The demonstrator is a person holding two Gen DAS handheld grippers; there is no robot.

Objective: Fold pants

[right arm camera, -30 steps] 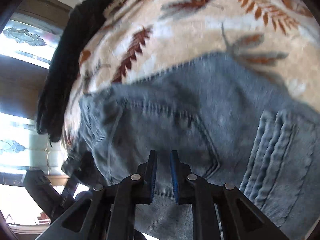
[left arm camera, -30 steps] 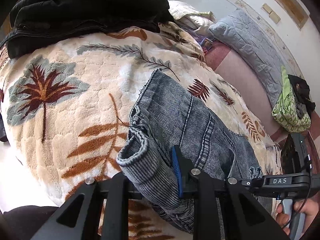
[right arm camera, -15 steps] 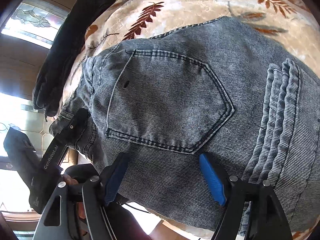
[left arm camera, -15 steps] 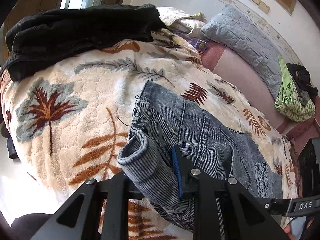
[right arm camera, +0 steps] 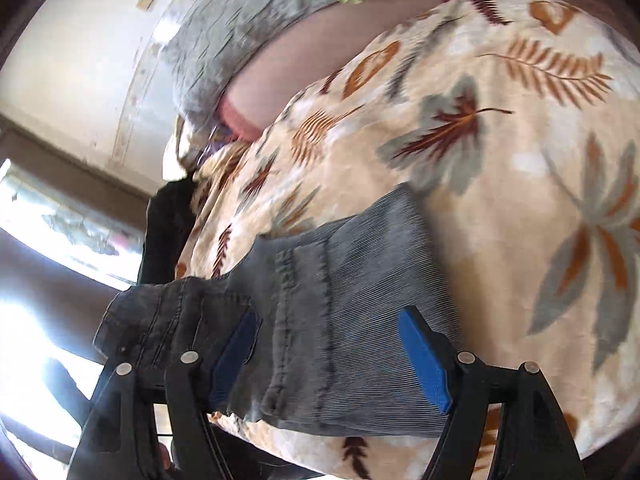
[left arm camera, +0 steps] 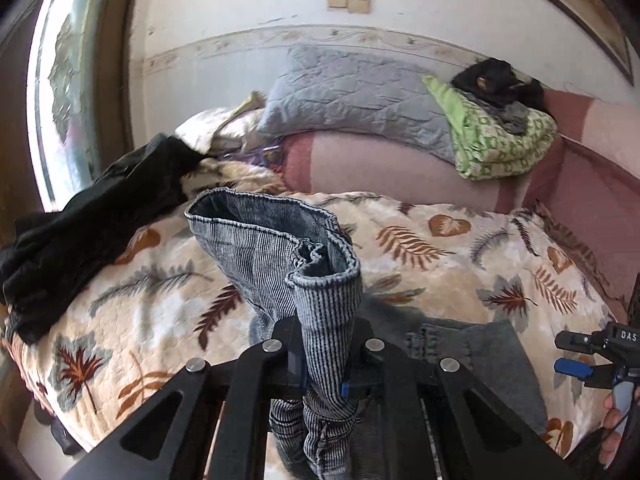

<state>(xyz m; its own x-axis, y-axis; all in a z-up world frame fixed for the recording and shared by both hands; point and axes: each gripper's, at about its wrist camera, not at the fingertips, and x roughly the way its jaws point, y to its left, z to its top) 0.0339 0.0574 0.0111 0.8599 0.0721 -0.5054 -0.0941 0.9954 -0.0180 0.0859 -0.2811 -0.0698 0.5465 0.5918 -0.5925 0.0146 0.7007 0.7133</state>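
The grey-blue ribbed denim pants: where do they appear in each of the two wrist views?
Left wrist: grey-blue denim pants at centre, rising from the shut left gripper.
Right wrist: lower centre, under the open right gripper.
Shared landmark: cream leaf-print blanket.

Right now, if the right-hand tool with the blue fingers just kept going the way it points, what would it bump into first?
Most likely the jeans: they lie straight ahead between its open fingers. Beyond them there is only the leaf-print blanket. How far ahead the denim lies is hard to tell from this view.
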